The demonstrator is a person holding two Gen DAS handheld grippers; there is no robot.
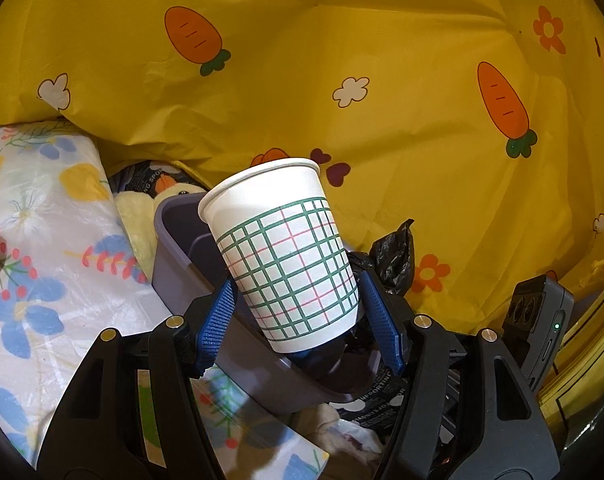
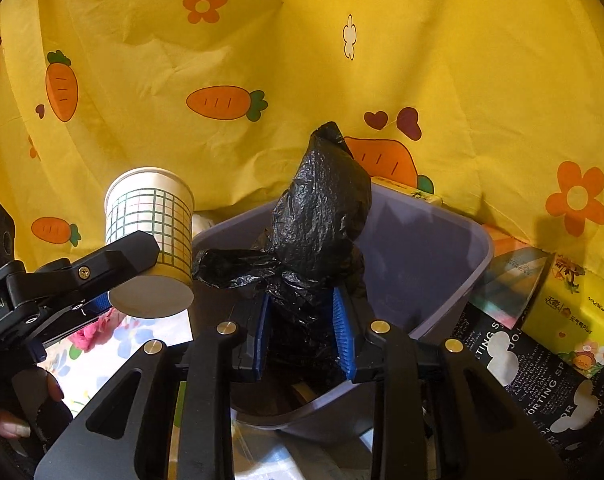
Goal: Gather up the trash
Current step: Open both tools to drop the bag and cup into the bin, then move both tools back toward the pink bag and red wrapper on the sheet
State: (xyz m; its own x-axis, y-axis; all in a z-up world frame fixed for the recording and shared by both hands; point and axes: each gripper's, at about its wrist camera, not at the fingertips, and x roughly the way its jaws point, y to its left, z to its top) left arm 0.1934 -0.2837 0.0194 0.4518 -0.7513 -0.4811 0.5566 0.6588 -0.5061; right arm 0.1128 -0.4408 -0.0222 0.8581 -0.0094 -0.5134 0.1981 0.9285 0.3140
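Your left gripper (image 1: 298, 312) pinches a cup (image 1: 282, 256) — a white paper one with a green and pink grid — its blue pads (image 1: 216, 320) pressed against the lower wall on either side. The cup tilts, its rim leaning up and to the left, and it hangs over the near edge of a grey bin (image 1: 174, 264). From the right wrist view you see that same cup (image 2: 154, 236) just left of the bin (image 2: 442, 256), its base showing and your left gripper (image 2: 114, 280) gripping it from the side. Your right gripper (image 2: 304, 332) has a crumpled black bag (image 2: 322, 216) between its jaws; no earlier view is at hand, so you can say only that the plastic fills the gap between the blue pads (image 2: 342, 332) and touches both, though how firmly they press you cannot tell. The bag stands up above the bin's open mouth, one twisted end trailing left toward the cup. A yellow cloth (image 1: 342, 60) printed with carrots and flowers rises behind everything. A floral plastic sheet (image 1: 42, 220) lies left of the bin, and yellow boxes (image 2: 574, 312) sit to its right.
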